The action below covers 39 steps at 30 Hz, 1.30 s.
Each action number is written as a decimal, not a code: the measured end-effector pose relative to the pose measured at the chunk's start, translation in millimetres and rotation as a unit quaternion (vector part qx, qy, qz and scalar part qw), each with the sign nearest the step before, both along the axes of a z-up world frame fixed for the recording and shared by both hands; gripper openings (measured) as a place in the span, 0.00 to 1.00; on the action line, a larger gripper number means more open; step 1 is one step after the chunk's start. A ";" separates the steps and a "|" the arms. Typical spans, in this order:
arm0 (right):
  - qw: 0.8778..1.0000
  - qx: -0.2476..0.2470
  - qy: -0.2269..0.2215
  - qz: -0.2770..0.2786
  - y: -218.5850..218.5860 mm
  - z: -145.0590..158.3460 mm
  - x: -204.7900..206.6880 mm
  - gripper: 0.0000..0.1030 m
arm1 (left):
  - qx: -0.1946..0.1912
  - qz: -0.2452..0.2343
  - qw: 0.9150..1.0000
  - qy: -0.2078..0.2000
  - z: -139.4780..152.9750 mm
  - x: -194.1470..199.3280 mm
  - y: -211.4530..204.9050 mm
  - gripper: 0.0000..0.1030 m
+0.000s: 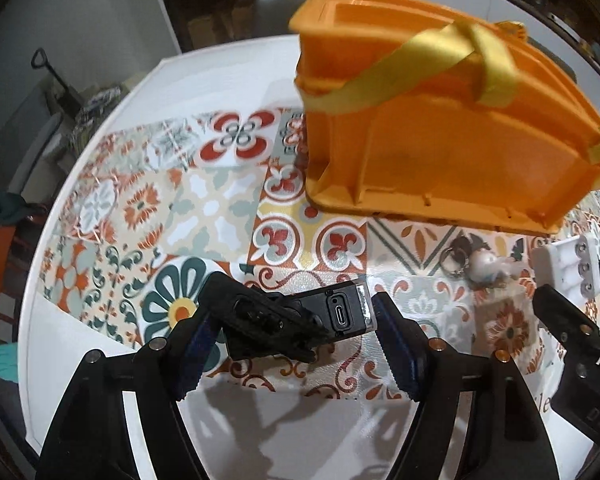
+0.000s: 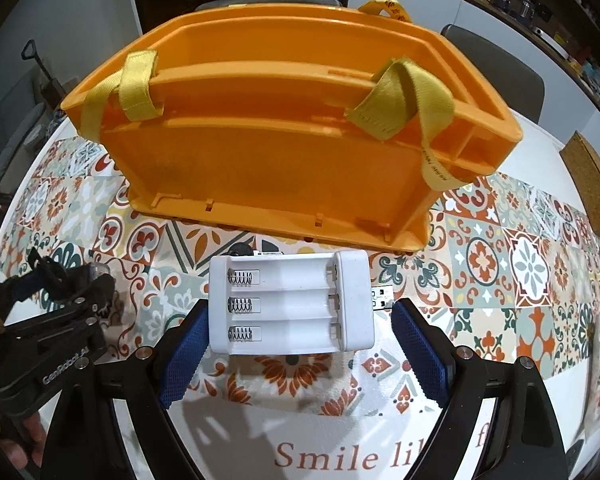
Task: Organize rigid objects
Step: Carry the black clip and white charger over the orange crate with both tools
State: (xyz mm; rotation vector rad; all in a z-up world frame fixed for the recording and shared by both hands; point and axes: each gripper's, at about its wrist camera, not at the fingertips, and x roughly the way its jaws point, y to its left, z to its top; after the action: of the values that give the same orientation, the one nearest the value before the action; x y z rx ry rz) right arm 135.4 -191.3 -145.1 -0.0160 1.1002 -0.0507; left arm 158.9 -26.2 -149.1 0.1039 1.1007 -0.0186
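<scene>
Patterned tablecloth (image 2: 500, 264); battery charger (image 2: 292, 300) between right gripper (image 2: 296, 340) pads, left pad touching.

place: home dining room | tiled tablecloth (image 2: 532, 264) | chair (image 2: 496, 68) | shelves (image 2: 520, 4)

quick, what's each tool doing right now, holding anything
left tool: shut on the black device.
right tool: around the white battery holder; a gap shows on one side, so a grip cannot be told.
</scene>
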 end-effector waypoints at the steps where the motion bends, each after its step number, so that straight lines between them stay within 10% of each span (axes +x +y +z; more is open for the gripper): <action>1: 1.000 0.000 -0.002 0.000 0.2 1.5 -1.5 0.87 | -0.002 -0.003 1.000 -0.003 3.2 -0.5 0.5 0.73; 39: 0.993 0.016 -0.112 -0.023 -9.9 95.5 -27.4 0.87 | -0.046 -0.071 0.989 -0.118 113.5 -10.5 -5.8 0.73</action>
State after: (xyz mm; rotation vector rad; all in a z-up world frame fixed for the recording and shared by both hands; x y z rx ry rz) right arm 108.0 -201.2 -49.6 0.0422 0.8762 -0.0745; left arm 148.4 -31.9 -35.6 0.0994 0.8532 -0.1807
